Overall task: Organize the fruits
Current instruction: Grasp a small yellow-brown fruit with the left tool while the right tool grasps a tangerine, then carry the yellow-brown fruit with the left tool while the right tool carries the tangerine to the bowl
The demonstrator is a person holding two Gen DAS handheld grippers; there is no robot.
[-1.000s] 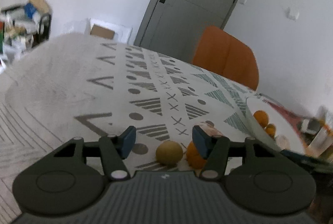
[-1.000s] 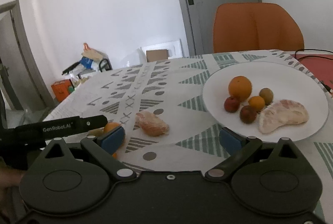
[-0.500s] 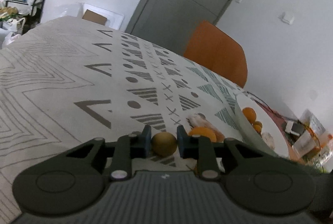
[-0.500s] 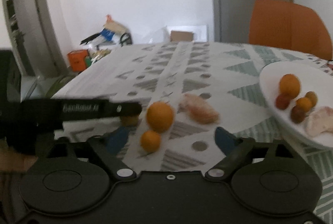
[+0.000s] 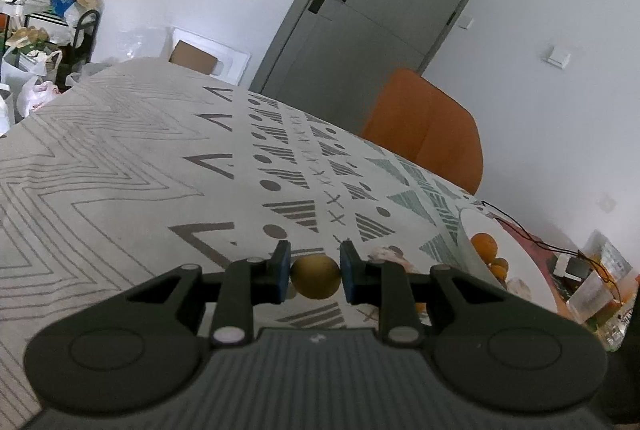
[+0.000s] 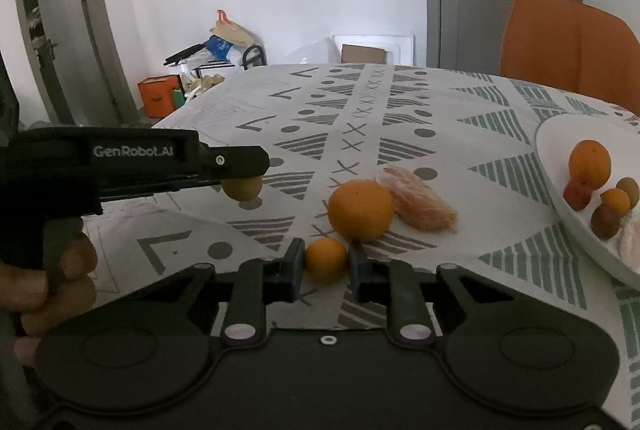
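Fingers of the right gripper (image 6: 325, 264) sit tight on either side of a small orange (image 6: 326, 260) at lower centre of the right wrist frame; whether the fruit is lifted clear of the patterned tablecloth (image 6: 400, 110) is hard to judge from this low angle. Just beyond it lie a larger orange (image 6: 361, 210) and, touching its right side, a peeled citrus segment (image 6: 418, 204). At mid-left the left gripper (image 6: 240, 182) pinches a yellowish round fruit (image 6: 241, 188), held above the cloth. In its own camera that fruit (image 5: 315, 277) fills the narrow gap between the blue pads (image 5: 283, 276). The white plate (image 6: 560, 138) with fruit on it lies at the far right edge, so the right gripper is nearer and both loads must travel rightward.
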